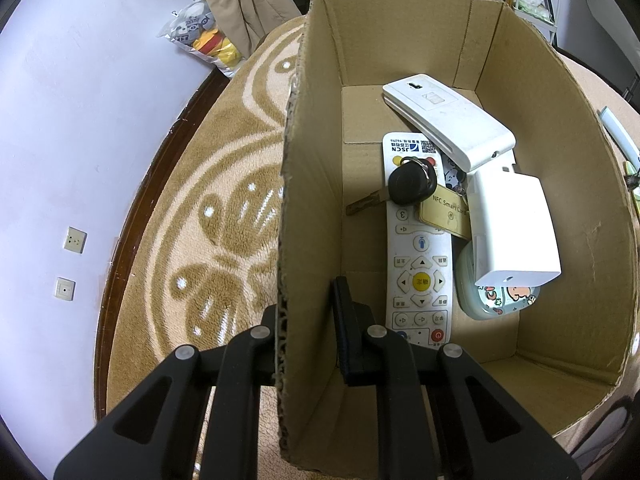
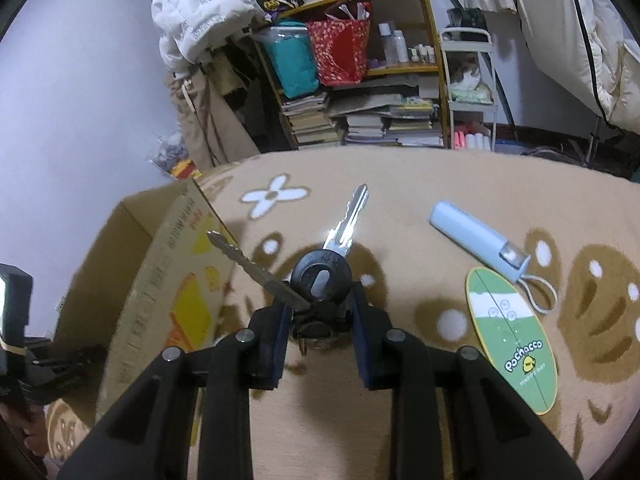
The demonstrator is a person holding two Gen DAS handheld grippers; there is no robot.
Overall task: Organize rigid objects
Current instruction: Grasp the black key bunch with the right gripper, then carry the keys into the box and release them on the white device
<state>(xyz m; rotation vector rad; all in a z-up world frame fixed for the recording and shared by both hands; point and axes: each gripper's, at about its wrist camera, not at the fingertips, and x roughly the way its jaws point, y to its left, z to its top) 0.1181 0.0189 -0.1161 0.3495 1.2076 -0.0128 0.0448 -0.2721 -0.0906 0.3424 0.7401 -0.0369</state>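
Item: key bunch, clamped in right gripper jaws; loose keys may snag the cardboard box. Left gripper jaws pinch box wall.

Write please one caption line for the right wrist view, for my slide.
Right gripper holds a bunch of keys above the patterned rug, cardboard box at left.

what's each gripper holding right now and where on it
Right gripper grips the key bunch at its dark lower end. Left gripper pinches the cardboard box wall.
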